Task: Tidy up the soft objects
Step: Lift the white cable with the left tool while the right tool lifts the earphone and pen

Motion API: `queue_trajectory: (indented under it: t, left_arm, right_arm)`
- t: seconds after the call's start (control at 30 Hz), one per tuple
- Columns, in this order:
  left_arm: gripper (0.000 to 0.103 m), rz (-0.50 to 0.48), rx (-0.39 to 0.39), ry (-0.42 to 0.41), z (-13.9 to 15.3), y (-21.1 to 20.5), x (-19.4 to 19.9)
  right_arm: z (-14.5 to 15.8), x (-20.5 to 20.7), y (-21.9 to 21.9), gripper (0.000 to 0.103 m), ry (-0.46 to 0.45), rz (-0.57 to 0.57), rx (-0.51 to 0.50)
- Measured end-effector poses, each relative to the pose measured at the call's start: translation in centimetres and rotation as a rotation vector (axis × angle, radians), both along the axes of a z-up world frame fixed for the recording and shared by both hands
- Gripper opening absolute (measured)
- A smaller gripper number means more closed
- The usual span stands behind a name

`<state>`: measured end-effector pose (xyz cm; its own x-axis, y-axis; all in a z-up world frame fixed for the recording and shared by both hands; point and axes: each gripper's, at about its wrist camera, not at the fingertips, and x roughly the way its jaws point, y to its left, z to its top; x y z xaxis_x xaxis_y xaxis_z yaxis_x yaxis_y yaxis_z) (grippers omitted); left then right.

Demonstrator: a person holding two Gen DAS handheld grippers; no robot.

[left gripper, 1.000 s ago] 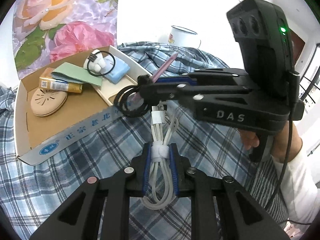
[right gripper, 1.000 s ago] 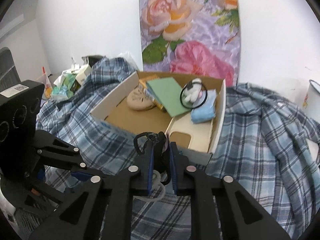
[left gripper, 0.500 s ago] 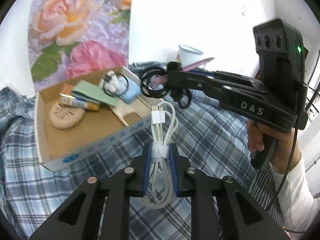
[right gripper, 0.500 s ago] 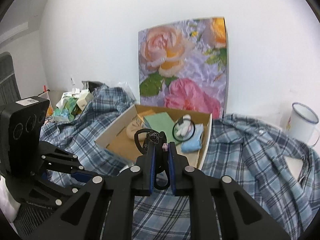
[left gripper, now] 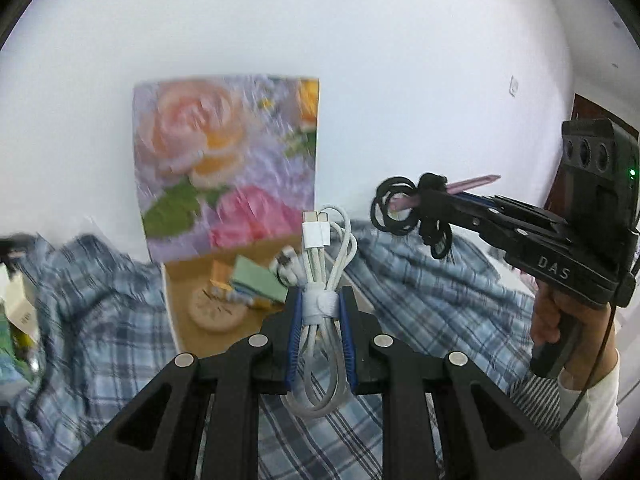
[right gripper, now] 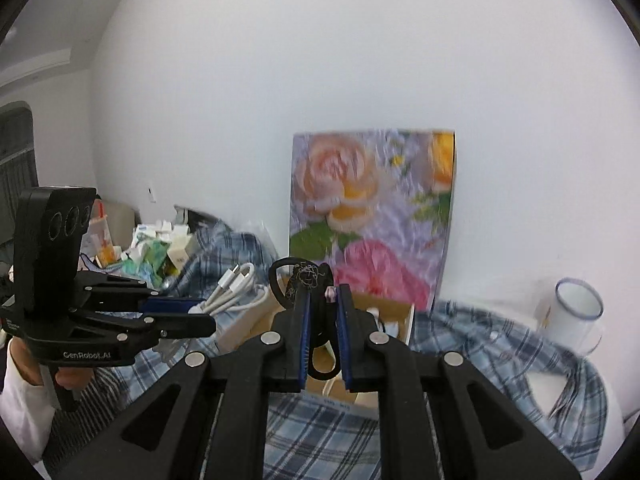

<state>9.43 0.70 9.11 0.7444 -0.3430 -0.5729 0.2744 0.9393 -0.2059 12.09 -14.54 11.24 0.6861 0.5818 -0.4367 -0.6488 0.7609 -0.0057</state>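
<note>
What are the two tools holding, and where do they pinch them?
The left tool pinches a bundled white cable at its strapped middle. The right tool pinches a bunch of black hair ties near the middle.

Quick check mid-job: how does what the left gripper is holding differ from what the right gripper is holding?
The left gripper holds a white cable bundle; the right gripper holds black hair ties. The cable is one coil cinched by a white strap, plugs at the top; the ties are several loose loops, tangled around a pink stick. The cable stands up between its jaws; the ties dangle from theirs. Both are soft loops, each clamped by shut jaws, above the plaid cloth.
</note>
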Motion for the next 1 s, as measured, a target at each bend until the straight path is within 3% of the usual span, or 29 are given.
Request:
queue_trajectory:
  t: [0.23,0.47,0.77,1.0]
  left_arm:
    - [0.020,0.037,0.054,-0.108,4.6,0.4,-0.7]
    - [0.020,0.059,0.058,-0.199,8.1,0.0,-1.2]
    - [0.020,0.070,0.039,-0.257,10.5,0.1,0.3]
    - [0.020,0.089,0.015,-0.270,11.5,0.6,2.2]
  right_arm:
    - [3.4,-1.0,1.1,0.012,-0.071,-0.003,-0.031]
    - [5.8,-1.9,1.3,0.012,-0.136,0.017,-0.019]
    - [8.7,-1.2,2.4,0.012,-0.207,0.029,0.005]
    - [8.8,0.2,3.0,0.012,-0.208,0.023,0.044]
